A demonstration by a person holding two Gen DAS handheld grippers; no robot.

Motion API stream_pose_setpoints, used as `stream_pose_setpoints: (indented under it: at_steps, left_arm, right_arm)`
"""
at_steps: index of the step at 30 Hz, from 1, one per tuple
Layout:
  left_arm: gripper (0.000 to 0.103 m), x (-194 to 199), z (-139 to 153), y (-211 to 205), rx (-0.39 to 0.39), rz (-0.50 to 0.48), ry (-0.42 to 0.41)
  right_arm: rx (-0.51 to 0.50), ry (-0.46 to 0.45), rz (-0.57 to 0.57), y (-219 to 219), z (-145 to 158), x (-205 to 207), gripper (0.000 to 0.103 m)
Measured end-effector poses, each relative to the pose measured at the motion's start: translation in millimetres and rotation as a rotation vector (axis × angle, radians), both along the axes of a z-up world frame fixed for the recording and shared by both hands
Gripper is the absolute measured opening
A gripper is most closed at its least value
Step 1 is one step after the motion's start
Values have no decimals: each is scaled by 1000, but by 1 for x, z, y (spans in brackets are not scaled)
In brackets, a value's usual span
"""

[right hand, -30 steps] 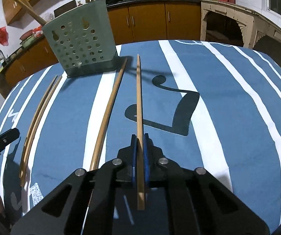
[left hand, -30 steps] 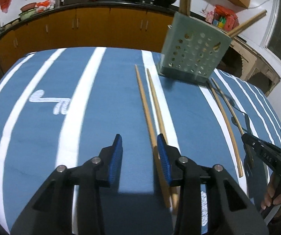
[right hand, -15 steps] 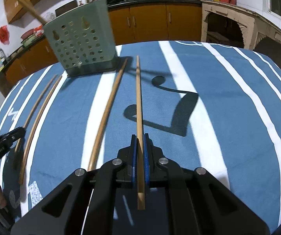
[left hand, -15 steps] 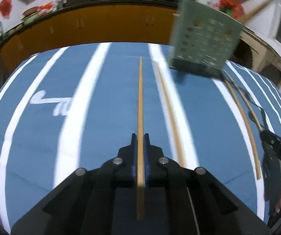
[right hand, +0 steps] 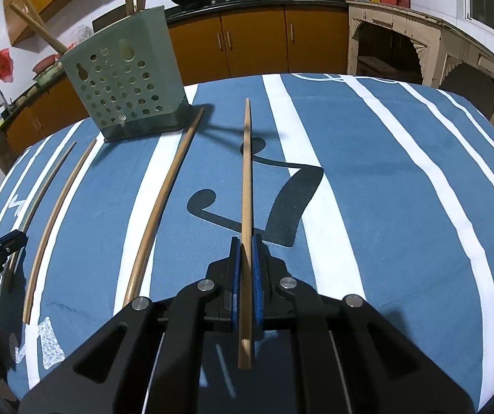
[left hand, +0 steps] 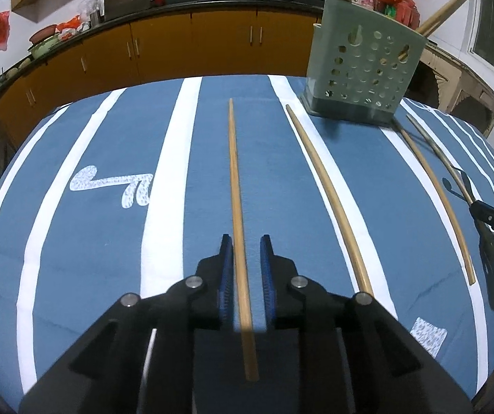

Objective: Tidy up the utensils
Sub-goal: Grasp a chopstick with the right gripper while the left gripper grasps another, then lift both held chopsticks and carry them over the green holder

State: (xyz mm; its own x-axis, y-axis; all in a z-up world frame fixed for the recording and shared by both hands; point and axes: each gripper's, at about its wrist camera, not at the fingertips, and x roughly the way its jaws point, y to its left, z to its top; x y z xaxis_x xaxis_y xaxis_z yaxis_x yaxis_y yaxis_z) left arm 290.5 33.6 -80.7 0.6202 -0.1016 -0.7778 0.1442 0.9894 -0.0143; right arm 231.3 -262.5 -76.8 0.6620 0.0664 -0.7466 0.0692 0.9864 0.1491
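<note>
From the left wrist view, the left gripper [left hand: 245, 241] has a wooden chopstick [left hand: 236, 200] lying lengthwise between its blue pads [left hand: 227, 269]. Its jaws have just been opening, and a narrow gap shows on the right side of the stick, so the gripper is released rather than clamped; the stick runs close along the left pad (whether it touches there I cannot tell). The chopstick's near end reaches back past the pads towards the camera, and its far end points up the blue striped worktop [left hand: 74, 241]. To its right a second chopstick [left hand: 329, 200] lies flat on the cloth, angled towards the green perforated utensil holder [left hand: 364, 69], which stands near the far right and already has sticks rising out of it. Further right lie two more chopsticks, with the tip of the other gripper at the frame's edge.

From the right wrist view, the right gripper [right hand: 245, 241] is clenched on another chopstick [right hand: 247, 186], its pads pressed against both sides. The stick points ahead over the worktop [right hand: 402, 207], to the right of the utensil holder [right hand: 122, 86]. Left of it a loose chopstick [right hand: 164, 207] lies with its far tip just beside the holder's base, and two more lie further left.
</note>
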Motion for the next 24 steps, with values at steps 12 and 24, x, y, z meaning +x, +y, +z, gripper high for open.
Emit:
stream_pose_setpoints:
  at_steps: [12,24]
  left_arm:
    - [19,0,0,-1,12,-2,0]
    - [11,-15,-1,-3,5,13,0]
  right_arm:
    - [-15,3,-4,2,0,-4,8]
    - [2,3,-7,1,0,-15,8]
